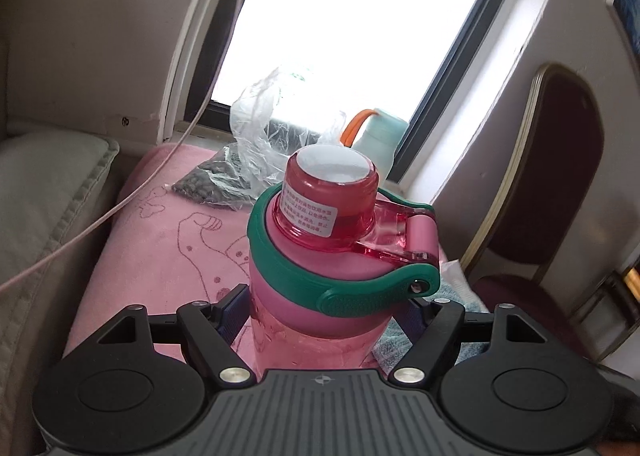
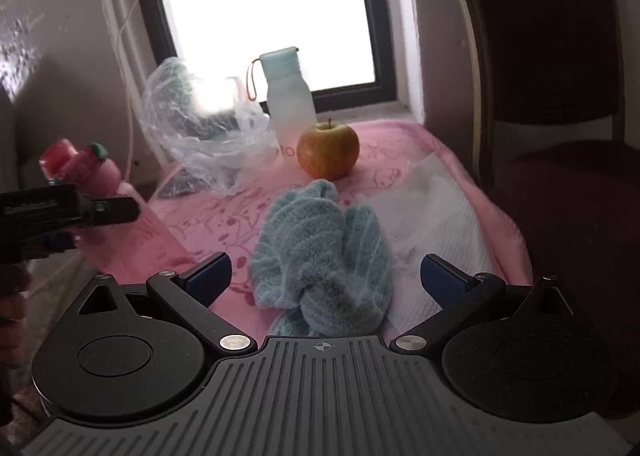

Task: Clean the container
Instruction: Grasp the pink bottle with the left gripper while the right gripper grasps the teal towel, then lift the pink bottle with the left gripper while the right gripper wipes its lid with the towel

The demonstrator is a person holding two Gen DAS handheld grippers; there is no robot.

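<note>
Where fingers clasp, pink bottle (image 1: 320, 256) hidden

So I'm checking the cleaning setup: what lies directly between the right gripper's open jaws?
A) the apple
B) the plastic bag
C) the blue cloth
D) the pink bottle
C: in the right wrist view the crumpled blue cloth sits on the pink mat between the right gripper's spread jaws.
</note>
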